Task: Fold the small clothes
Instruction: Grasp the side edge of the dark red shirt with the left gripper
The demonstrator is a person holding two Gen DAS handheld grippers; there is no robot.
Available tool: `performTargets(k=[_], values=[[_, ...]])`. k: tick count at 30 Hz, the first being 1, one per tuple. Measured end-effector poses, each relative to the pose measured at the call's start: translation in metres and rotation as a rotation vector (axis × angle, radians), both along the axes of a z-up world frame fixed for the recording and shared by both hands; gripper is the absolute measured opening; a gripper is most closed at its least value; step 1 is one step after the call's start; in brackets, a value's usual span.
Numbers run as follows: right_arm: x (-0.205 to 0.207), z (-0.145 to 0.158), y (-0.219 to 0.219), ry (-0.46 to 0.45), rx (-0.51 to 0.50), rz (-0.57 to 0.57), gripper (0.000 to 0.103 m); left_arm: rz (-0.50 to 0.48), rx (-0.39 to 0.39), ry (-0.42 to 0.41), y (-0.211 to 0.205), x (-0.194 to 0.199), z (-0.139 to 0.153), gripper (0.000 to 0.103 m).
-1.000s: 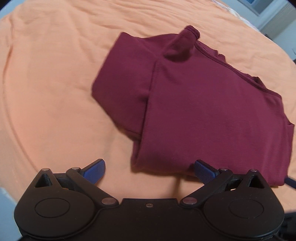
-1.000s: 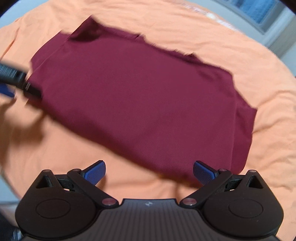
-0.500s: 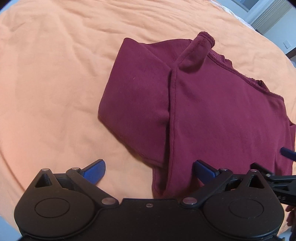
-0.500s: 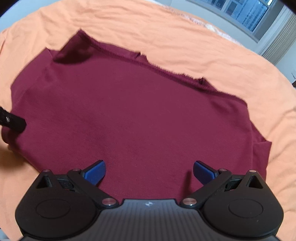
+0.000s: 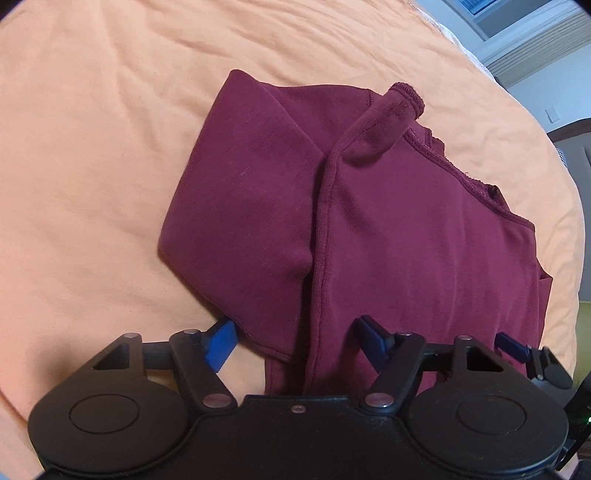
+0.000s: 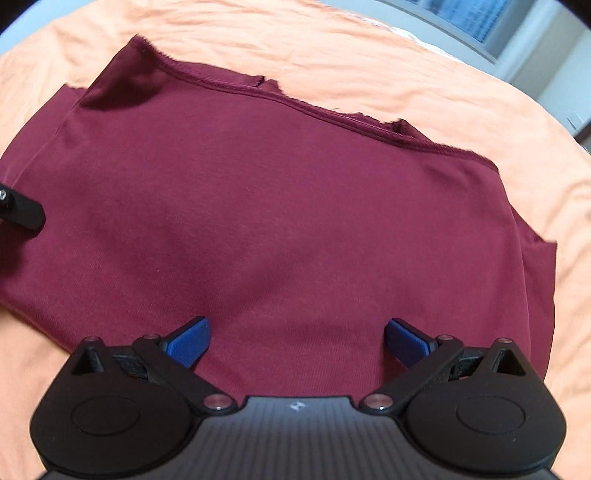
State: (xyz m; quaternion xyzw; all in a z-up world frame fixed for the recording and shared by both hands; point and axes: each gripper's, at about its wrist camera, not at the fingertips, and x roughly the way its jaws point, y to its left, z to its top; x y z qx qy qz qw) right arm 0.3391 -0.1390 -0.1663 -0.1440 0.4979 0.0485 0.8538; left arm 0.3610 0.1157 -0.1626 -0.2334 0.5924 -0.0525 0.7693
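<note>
A maroon garment (image 5: 388, 221) lies partly folded on an orange sheet (image 5: 92, 147), with a sleeve cuff (image 5: 399, 107) sticking up at its far edge. My left gripper (image 5: 295, 339) is open, its blue fingers either side of the near folded edge and seam. In the right wrist view the same garment (image 6: 277, 206) fills the middle, its raw hem along the far side. My right gripper (image 6: 297, 341) is open low over the garment's near part, nothing between its fingers. Part of the left gripper (image 6: 20, 210) shows at the left edge.
The orange sheet (image 6: 480, 110) covers the whole surface around the garment, wrinkled at the far side. A window and pale wall (image 5: 517, 33) stand beyond the bed at the upper right. The right gripper's blue finger (image 5: 511, 347) shows at the lower right of the left wrist view.
Both grippers have moved in closer to the garment. The left one now straddles the near folded edge; the right one has come forward over the cloth. Both stayed open.
</note>
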Motion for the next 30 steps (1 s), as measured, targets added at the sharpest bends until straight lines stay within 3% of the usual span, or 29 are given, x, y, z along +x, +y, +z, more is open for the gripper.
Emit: performTargets(k=[19, 24, 26, 30], values=[[0.000, -0.003, -0.003, -0.018, 0.022, -0.015, 0.103, 0.008, 0.031, 0.048, -0.005, 0.012, 0.000, 0.066], [-0.002, -0.003, -0.004, -0.021, 0.028, -0.009, 0.103, 0.020, 0.045, 0.058, -0.008, 0.012, 0.002, 0.060], [-0.002, -0.003, -0.004, -0.017, 0.035, -0.007, 0.103, 0.026, 0.044, 0.051, -0.009, 0.011, 0.004, 0.053], [0.006, 0.001, -0.005, 0.033, 0.039, 0.009, 0.103, 0.028, 0.054, 0.039, -0.013, 0.010, 0.006, 0.047]])
